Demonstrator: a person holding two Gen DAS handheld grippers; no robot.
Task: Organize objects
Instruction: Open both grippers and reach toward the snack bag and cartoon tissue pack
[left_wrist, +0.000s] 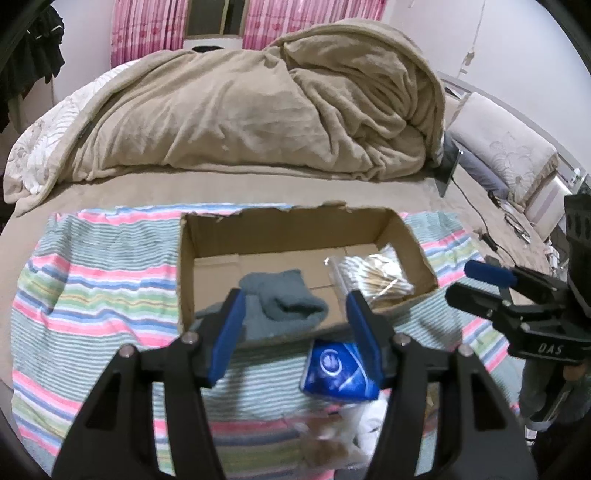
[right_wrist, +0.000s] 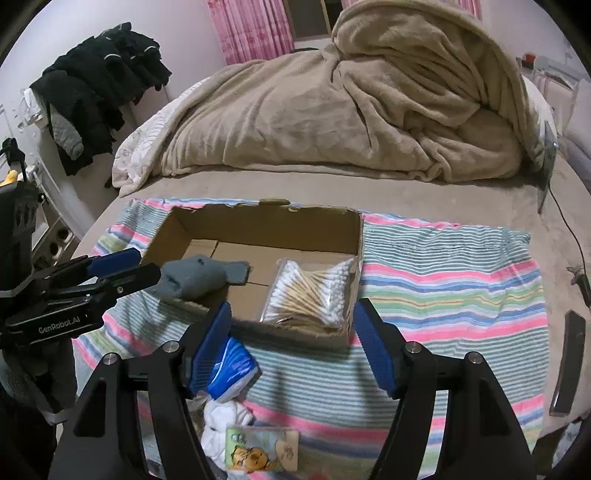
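Readable text: "GenRobot.AI" on the left gripper (right_wrist: 125, 271) body in the right wrist view; "DAS" on the right gripper (left_wrist: 476, 282) body in the left wrist view. Small card (right_wrist: 262, 448) with a cartoon tiger, lettering not legible.

Left gripper: fingers spread, nothing between them, tips at the near left edge of the cardboard box (right_wrist: 258, 221), just beside the grey-blue sock (right_wrist: 195, 277). The sock lies over the box's near wall, partly inside.

Right gripper: fingers spread, nothing held, hovering near the box's near right corner.

Bag of cotton swabs (right_wrist: 310, 291) lies in the box, right side. Blue packet (left_wrist: 338, 371) and white sock (right_wrist: 221, 421) lie on the striped towel (right_wrist: 443, 280), near side. The towel covers a bed; tan blanket (left_wrist: 258, 107) heaped at the far end, pink curtains (left_wrist: 147, 33) behind.
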